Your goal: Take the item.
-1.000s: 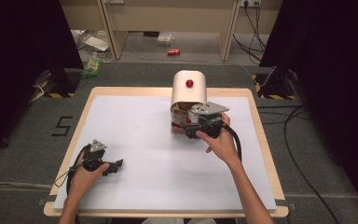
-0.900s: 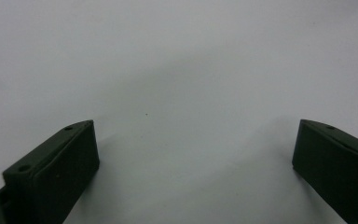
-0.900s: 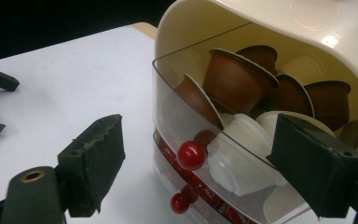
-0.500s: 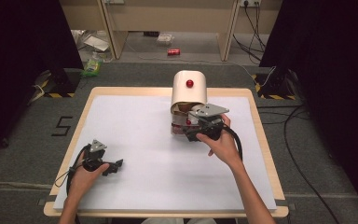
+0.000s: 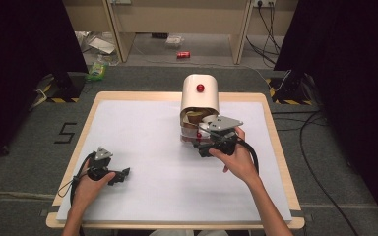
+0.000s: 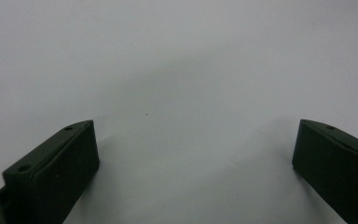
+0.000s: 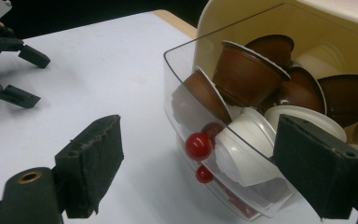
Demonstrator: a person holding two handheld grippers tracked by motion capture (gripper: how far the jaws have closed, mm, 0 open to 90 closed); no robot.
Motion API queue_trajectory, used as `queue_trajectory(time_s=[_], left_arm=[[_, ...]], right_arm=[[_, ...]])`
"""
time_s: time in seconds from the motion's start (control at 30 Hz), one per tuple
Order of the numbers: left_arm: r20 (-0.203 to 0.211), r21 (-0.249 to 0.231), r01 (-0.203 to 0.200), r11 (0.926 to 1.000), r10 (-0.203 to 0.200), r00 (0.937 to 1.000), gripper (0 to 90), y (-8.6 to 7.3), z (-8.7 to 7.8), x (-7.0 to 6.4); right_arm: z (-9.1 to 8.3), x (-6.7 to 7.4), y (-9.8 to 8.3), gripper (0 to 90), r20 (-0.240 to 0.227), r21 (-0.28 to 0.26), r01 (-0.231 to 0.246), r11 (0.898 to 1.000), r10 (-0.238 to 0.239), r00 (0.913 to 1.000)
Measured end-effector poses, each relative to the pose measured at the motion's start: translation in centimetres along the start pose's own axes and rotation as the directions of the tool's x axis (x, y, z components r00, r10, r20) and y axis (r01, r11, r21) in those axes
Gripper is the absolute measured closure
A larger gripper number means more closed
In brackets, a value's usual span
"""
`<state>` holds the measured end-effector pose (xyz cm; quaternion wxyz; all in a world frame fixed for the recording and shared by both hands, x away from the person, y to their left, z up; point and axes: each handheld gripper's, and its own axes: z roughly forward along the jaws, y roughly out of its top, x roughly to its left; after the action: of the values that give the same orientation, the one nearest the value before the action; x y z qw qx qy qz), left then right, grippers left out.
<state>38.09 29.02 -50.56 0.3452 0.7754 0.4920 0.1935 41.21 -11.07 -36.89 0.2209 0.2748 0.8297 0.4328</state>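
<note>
Now the right tool (image 5: 203, 146), jaws spread, faces the bin's (image 7: 223, 140) red knob (image 7: 198, 145), likely to tug it. Left tool (image 5: 120, 175), also spread, idles low over the desk (image 5: 147, 142).

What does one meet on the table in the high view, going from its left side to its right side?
left gripper → bare white table cover → cream capsule dispenser → right gripper, at the dispenser's clear drawer → bare wooden table edge.

Cream dispenser (image 5: 200, 93), red knob (image 5: 200, 88), clear drawer (image 7: 223, 154) open, brown and white capsules (image 7: 247, 74)
</note>
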Motion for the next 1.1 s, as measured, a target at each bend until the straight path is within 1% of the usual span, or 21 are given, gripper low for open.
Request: queue_trajectory(time_s=[0.13, 0.17, 0.3, 0.43, 0.53, 0.63, 0.77, 0.8, 0.87, 0.93, 0.97, 1.0, 1.03, 1.1], left_arm=[[0.000, 0.000, 0.000, 1.0000, 0.000, 1.0000, 0.0, 0.0, 0.0, 0.0], [0.000, -0.001, 0.000, 1.0000, 0.000, 1.0000, 0.0, 0.0, 0.0, 0.0], [0.000, 0.000, 0.000, 1.0000, 0.000, 1.0000, 0.0, 0.0, 0.0, 0.0], [0.000, 0.000, 0.000, 1.0000, 0.000, 1.0000, 0.0, 0.0, 0.0, 0.0], [0.002, -0.002, 0.002, 1.0000, -0.002, 1.0000, 0.0, 0.0, 0.0, 0.0], [0.002, -0.001, 0.002, 1.0000, -0.002, 1.0000, 0.0, 0.0, 0.0, 0.0], [0.001, -0.001, 0.001, 1.0000, -0.001, 1.0000, 0.0, 0.0, 0.0, 0.0], [0.000, 0.000, 0.000, 1.0000, 0.000, 1.0000, 0.0, 0.0, 0.0, 0.0], [0.000, 0.001, 0.000, 1.0000, 0.000, 1.0000, 0.0, 0.0, 0.0, 0.0], [0.000, 0.001, 0.000, 1.0000, 0.000, 1.0000, 0.0, 0.0, 0.0, 0.0], [0.000, 0.000, 0.000, 1.0000, 0.000, 1.0000, 0.0, 0.0, 0.0, 0.0], [0.000, 0.000, 0.000, 1.0000, 0.000, 1.0000, 0.0, 0.0, 0.0, 0.0], [0.000, 0.000, 0.000, 1.0000, 0.000, 1.0000, 0.0, 0.0, 0.0, 0.0], [0.000, 0.000, 0.000, 1.0000, 0.000, 1.0000, 0.0, 0.0, 0.0, 0.0]], right_arm=[[-0.3, 0.3, -0.1, 16.7, -0.008, 0.007, 0.005, 1.000, -0.005, 1.0000], [-0.3, 0.3, -0.1, 16.8, -0.006, 0.007, 0.013, 1.000, -0.012, 0.9999], [-0.4, 0.5, -0.2, 16.8, -0.005, 0.013, 0.013, 1.000, -0.013, 0.9999], [-0.7, 0.7, -0.3, 16.8, -0.015, 0.017, 0.023, 1.000, -0.023, 0.9996], [-0.8, 0.9, -0.5, 16.8, -0.019, 0.015, 0.018, 1.000, -0.017, 0.9997], [-1.0, 1.2, -0.5, 16.8, -0.019, 0.027, 0.022, 0.999, -0.022, 0.9996], [-1.1, 1.2, -0.5, 16.8, -0.024, 0.027, 0.020, 0.999, -0.019, 0.9995], [-1.2, 1.1, -0.5, 17.2, -0.029, 0.027, 0.010, 1.000, -0.010, 0.9995], [-1.3, 0.9, -0.4, 19.6, -0.020, 0.014, -0.015, 1.000, 0.016, 0.9997], [-1.5, 0.7, -0.2, 19.3, -0.005, -0.024, -0.042, 0.999, 0.041, 0.9991], [-1.5, 0.7, -0.2, 19.3, -0.005, -0.024, -0.042, 0.999, 0.041, 0.9991], [-1.6, 0.4, 0.0, 19.2, -0.005, -0.045, -0.067, 0.997, 0.067, 0.9977], [-1.6, 0.3, 0.1, 19.0, -0.006, -0.056, -0.077, 0.995, 0.077, 0.9970], [-1.6, 0.2, 0.3, 18.2, -0.013, -0.059, -0.082, 0.995, 0.081, 0.9966]])
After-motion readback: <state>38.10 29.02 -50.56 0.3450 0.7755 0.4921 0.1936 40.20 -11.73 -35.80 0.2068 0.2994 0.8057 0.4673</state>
